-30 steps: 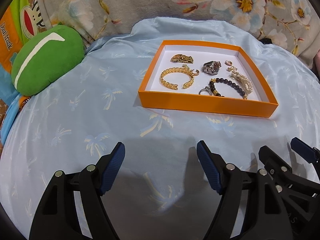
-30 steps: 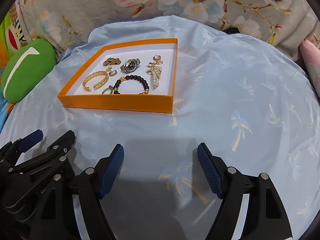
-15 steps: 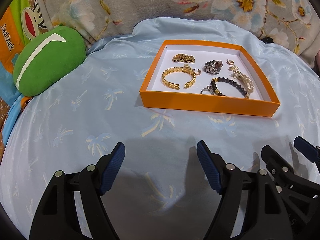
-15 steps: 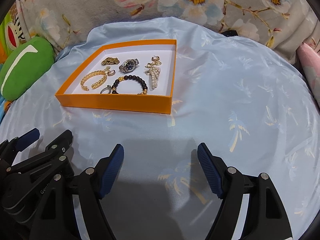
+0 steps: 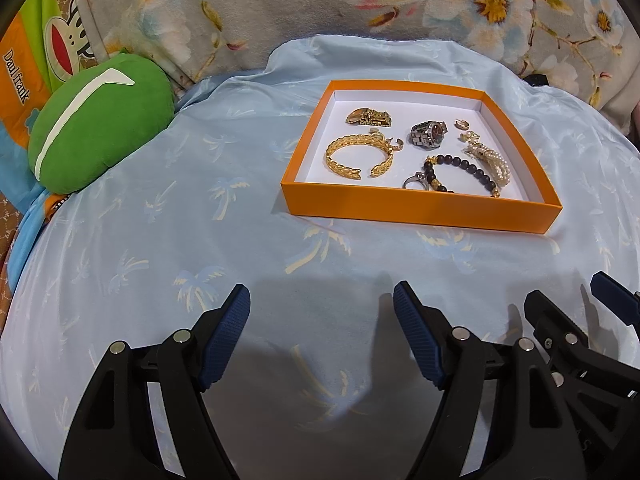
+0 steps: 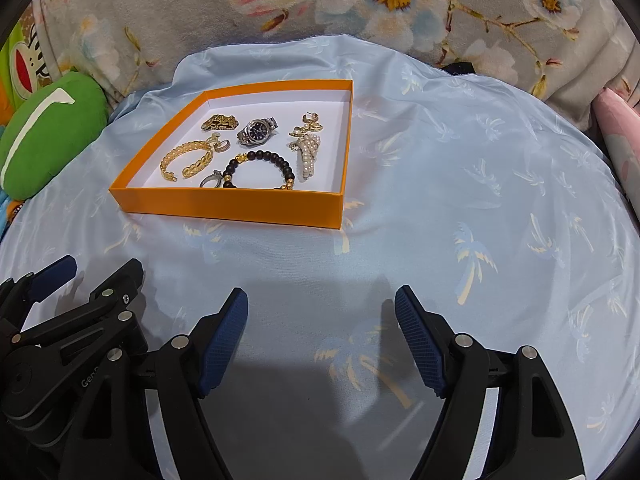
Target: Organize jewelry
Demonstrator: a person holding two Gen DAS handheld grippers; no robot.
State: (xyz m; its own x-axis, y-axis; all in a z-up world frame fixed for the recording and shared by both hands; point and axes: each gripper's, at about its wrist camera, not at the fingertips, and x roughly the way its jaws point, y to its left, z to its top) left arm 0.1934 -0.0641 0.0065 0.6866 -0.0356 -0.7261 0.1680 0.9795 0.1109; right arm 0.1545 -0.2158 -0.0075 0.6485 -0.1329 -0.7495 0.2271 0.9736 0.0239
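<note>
An orange box point(image 5: 420, 210) point(image 6: 224, 204) with a white floor sits on a light blue palm-print cloth. Inside lie a gold cuff bracelet point(image 5: 357, 155) point(image 6: 186, 159), a silver watch point(image 5: 429, 133) point(image 6: 256, 131), a black bead bracelet point(image 5: 460, 174) point(image 6: 260, 170), a pearl piece point(image 5: 490, 160) point(image 6: 309, 152), a gold clasp piece point(image 5: 368, 117) point(image 6: 220, 123), a silver ring point(image 5: 414, 182) point(image 6: 210, 180) and small earrings. My left gripper point(image 5: 322, 300) is open above bare cloth, short of the box. My right gripper point(image 6: 320, 304) is open too, nothing between its fingers, with the box ahead to its left.
A green plush cushion point(image 5: 96, 128) point(image 6: 44, 132) lies left of the box. A floral blanket point(image 5: 400, 8) rises behind the cloth. A pink item point(image 6: 620, 140) sits at the right edge. Each gripper shows at the other view's lower corner.
</note>
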